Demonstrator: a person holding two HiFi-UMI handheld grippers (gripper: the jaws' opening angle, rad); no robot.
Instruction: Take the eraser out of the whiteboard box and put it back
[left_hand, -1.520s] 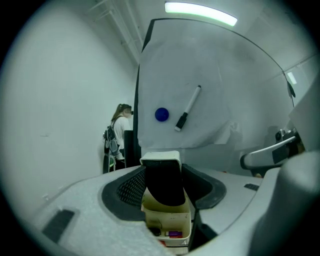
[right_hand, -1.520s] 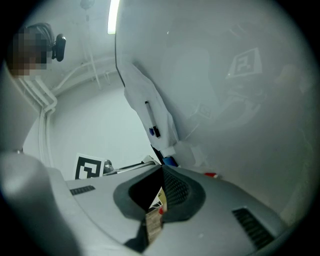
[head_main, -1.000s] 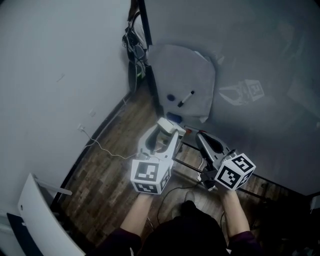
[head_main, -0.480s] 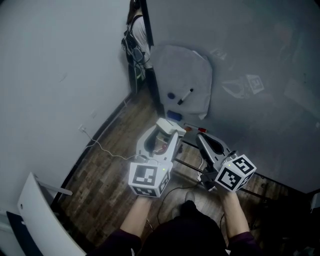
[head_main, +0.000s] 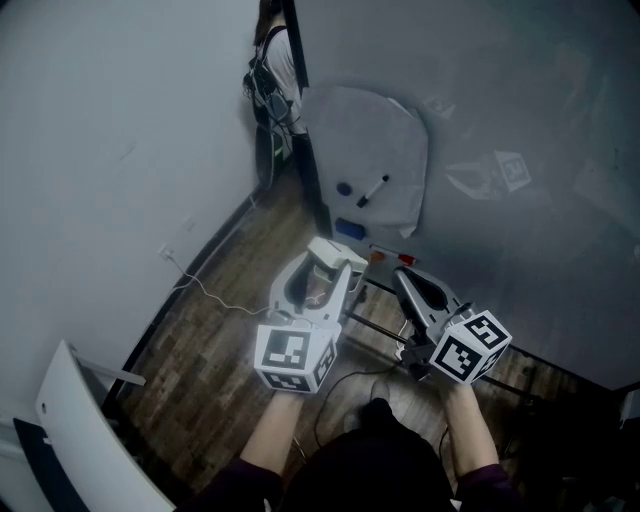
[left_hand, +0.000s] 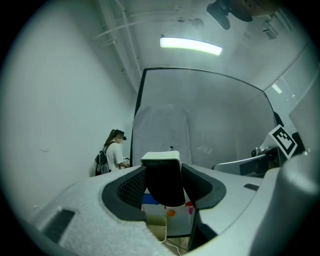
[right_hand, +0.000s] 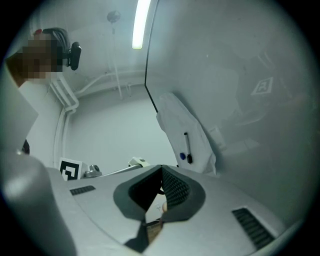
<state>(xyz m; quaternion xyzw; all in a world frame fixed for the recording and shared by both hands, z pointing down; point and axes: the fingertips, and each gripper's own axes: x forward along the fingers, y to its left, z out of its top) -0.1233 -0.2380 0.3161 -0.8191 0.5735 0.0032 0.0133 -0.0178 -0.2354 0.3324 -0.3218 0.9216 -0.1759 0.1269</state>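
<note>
The eraser (head_main: 333, 251), a white-backed block with black felt (left_hand: 162, 182), sits between the jaws of my left gripper (head_main: 328, 264), which is shut on it and held level in front of the whiteboard (head_main: 520, 120). Just beyond it, at the board's lower edge, is the white whiteboard box (left_hand: 172, 224) with a blue piece (head_main: 349, 229) and a red marker (head_main: 388, 256) in it. Close to the right, my right gripper (head_main: 402, 272) is shut with nothing in it, its pads meeting at the tip (right_hand: 161, 171).
A white sheet (head_main: 375, 160) on the board carries a black marker (head_main: 372, 190) and a blue magnet (head_main: 343, 188). A person with a backpack (left_hand: 114, 152) stands in the far corner. A white cable (head_main: 205, 293) lies on the wooden floor.
</note>
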